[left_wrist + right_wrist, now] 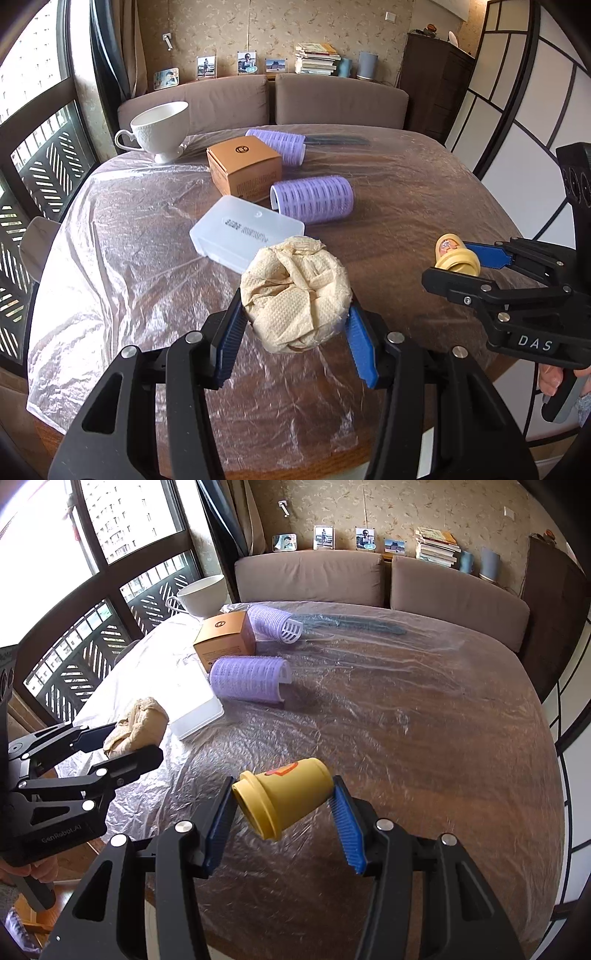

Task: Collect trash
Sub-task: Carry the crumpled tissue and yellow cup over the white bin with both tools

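My left gripper [295, 314] is shut on a crumpled beige paper wad [295, 291] and holds it over the near part of the table; the wad also shows in the right wrist view [136, 727], with the left gripper [122, 744] around it. My right gripper [282, 797] is shut on a small yellow cup [288, 797], which lies tilted on its side between the blue pads. In the left wrist view the right gripper [458, 262] holds the cup [456, 254] at the right, above the table.
The round wooden table [443, 738] is covered in clear plastic film. On it stand a white teacup [162, 127], a brown box [243, 164], two purple hair rollers [314, 199] [277, 146], a translucent case [243, 232] and a dark comb [354, 622]. A sofa [332, 99] stands behind.
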`<state>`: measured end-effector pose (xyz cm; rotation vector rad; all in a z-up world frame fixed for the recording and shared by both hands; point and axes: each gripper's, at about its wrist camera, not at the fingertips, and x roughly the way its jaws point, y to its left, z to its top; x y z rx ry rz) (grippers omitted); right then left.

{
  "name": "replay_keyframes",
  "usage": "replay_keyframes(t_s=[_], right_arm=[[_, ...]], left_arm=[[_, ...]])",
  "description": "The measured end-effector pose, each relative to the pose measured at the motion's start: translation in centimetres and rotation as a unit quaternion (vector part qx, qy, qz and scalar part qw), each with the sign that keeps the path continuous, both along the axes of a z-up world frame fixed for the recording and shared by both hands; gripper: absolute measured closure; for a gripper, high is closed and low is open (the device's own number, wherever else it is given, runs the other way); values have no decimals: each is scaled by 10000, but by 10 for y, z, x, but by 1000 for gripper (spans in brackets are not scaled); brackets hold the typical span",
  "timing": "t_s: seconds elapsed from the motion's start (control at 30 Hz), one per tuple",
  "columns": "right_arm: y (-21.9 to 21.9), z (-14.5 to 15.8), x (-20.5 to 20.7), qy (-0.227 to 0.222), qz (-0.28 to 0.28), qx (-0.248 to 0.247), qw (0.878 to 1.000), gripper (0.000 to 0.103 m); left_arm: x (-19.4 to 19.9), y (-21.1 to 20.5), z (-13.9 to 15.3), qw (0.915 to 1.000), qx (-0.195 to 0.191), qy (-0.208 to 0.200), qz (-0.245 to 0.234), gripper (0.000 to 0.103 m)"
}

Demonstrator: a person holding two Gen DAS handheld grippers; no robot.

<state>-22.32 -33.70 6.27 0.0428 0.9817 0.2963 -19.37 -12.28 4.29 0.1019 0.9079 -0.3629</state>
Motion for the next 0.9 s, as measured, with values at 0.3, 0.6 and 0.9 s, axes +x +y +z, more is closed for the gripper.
replay_keyframes(t_s=[0.3, 0.6, 0.9], right_arm=[[12, 1, -27, 23, -157, 21, 9999, 53], [30, 7, -62, -6, -303, -4, 9995, 53], [45, 9, -93, 21, -526, 3, 9986, 53]], left_arm=[[-23, 12, -2, 9998, -50, 39, -190, 51], [-49, 28, 0, 9992, -75, 11, -382, 51], [-71, 39, -3, 9977, -149, 79, -663, 51]])
